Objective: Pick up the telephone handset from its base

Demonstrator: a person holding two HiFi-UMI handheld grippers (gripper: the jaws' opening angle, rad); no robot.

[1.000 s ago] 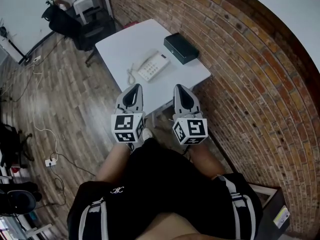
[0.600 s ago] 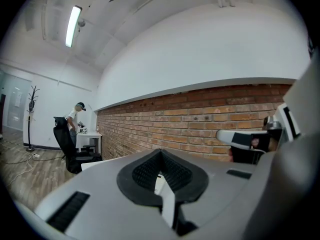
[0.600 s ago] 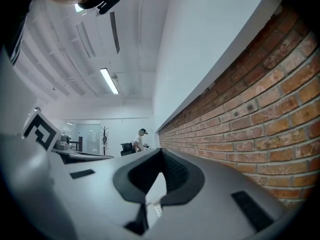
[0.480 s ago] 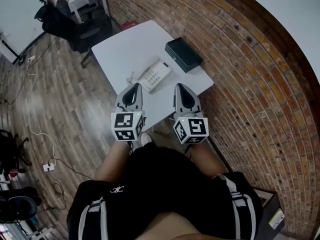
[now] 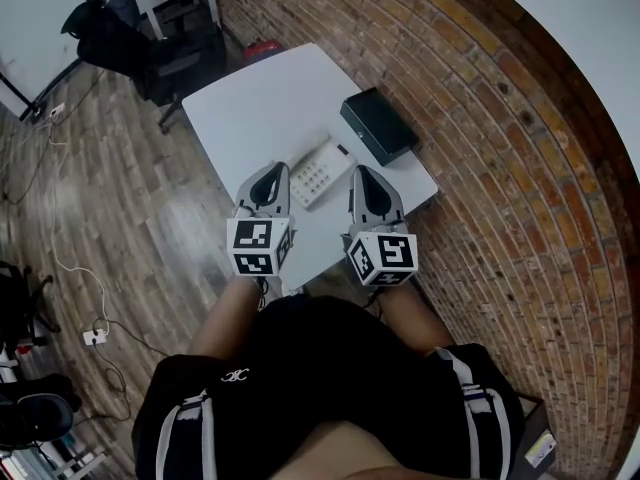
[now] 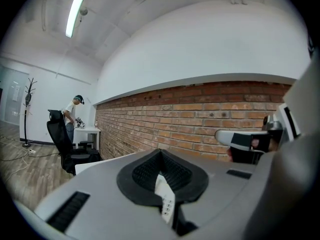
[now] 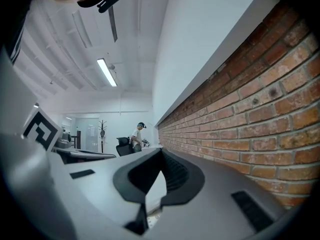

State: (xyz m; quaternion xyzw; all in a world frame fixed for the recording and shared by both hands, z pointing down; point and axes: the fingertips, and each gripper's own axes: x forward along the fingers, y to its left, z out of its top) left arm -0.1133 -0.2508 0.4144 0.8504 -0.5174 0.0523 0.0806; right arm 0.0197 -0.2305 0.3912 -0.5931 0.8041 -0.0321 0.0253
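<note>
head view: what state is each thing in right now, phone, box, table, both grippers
telephone: flat on the table, held by neither gripper
black box: closed, resting on the table
left gripper: jaws shut, empty
right gripper: jaws shut, empty

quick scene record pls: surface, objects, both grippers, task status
surface: white table against brick wall
telephone: on table, near its front edge, between the two gripper tips in the head view
black box: on table, on the telephone's wall side
left gripper: shut, empty
right gripper: shut, empty
status: telephone not gripped
</note>
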